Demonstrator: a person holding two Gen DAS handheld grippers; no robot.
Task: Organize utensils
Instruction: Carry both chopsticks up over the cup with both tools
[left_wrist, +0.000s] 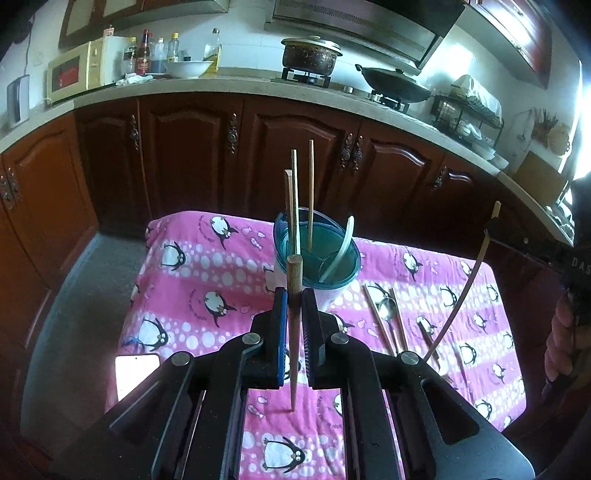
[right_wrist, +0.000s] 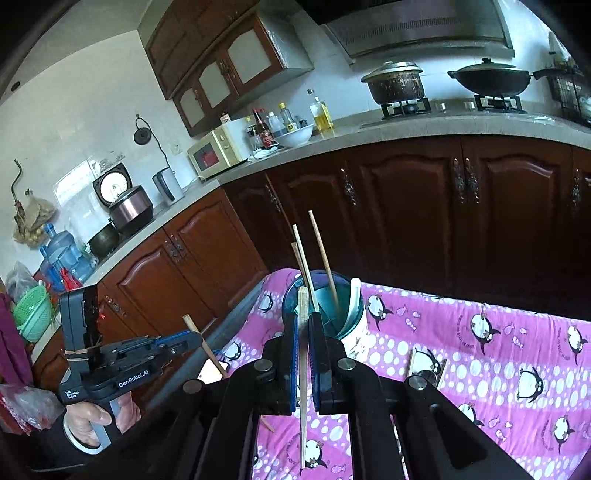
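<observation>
Both grippers clamp a chopstick apiece: left gripper (left_wrist: 294, 295) pinches a round brown chopstick (left_wrist: 294, 325) upright, its tip at the cloth; right gripper (right_wrist: 303, 325) pinches a paler square-ended chopstick (right_wrist: 303, 369), also near upright.

Table under a pink penguin-print cloth (left_wrist: 207, 266), in front of dark wooden cabinets (left_wrist: 192, 155).

Teal-rimmed utensil cup (left_wrist: 317, 254) stands toward the far edge of the cloth, just beyond both sets of fingers. Three chopsticks (left_wrist: 295, 199) stand in it, leaning slightly, plus a white spoon (left_wrist: 341, 247).

Loose on the cloth to the cup's right: a metal spoon (left_wrist: 388, 308) lying among several chopsticks (left_wrist: 380, 325).

Phone (left_wrist: 137, 373) with a lit screen at the table's left edge.

Right wrist view shows the left gripper from the side, the hand (right_wrist: 92, 421) around its handle.
</observation>
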